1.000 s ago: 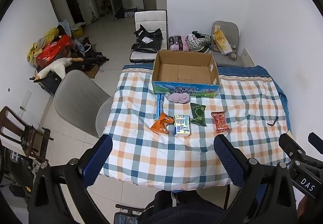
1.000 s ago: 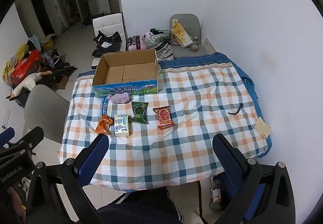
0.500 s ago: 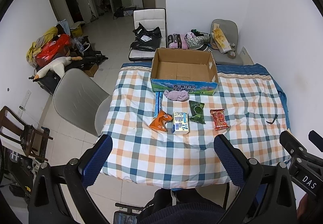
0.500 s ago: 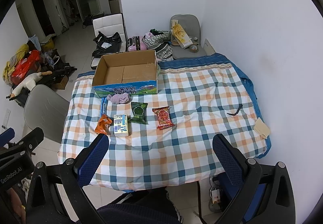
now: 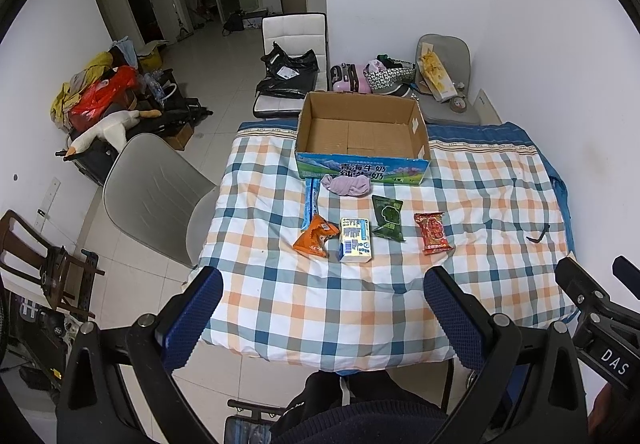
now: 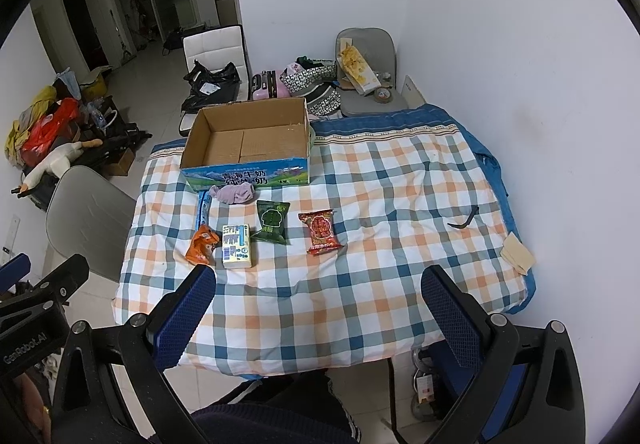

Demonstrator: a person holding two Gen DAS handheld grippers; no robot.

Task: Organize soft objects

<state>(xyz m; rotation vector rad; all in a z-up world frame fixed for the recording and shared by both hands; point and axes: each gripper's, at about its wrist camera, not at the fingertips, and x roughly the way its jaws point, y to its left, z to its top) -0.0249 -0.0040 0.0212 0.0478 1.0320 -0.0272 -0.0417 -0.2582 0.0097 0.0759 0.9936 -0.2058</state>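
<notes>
An open, empty cardboard box (image 5: 362, 134) (image 6: 248, 142) stands at the far side of the checked tablecloth (image 5: 480, 204) (image 6: 400, 184). In front of it lie a lilac cloth (image 5: 347, 186) (image 6: 234, 193), a blue tube packet (image 5: 310, 200), an orange snack bag (image 5: 316, 237) (image 6: 201, 245), a tissue pack (image 5: 355, 240) (image 6: 237, 246), a green packet (image 5: 387, 218) (image 6: 273, 222) and a red packet (image 5: 434, 233) (image 6: 321, 232). My left gripper (image 5: 323, 302) and right gripper (image 6: 318, 298) are both open and empty, held high above the table's near edge.
A grey chair (image 5: 148, 192) stands left of the table. A black hook-shaped item (image 6: 464, 218) and a tan pad (image 6: 517, 254) lie near the table's right edge. A white wall runs along the right. Bags, a white chair and clutter stand behind the table.
Both views shifted only slightly; the table and objects sit a little lower and nearer in frame. Nothing on the table has moved.
</notes>
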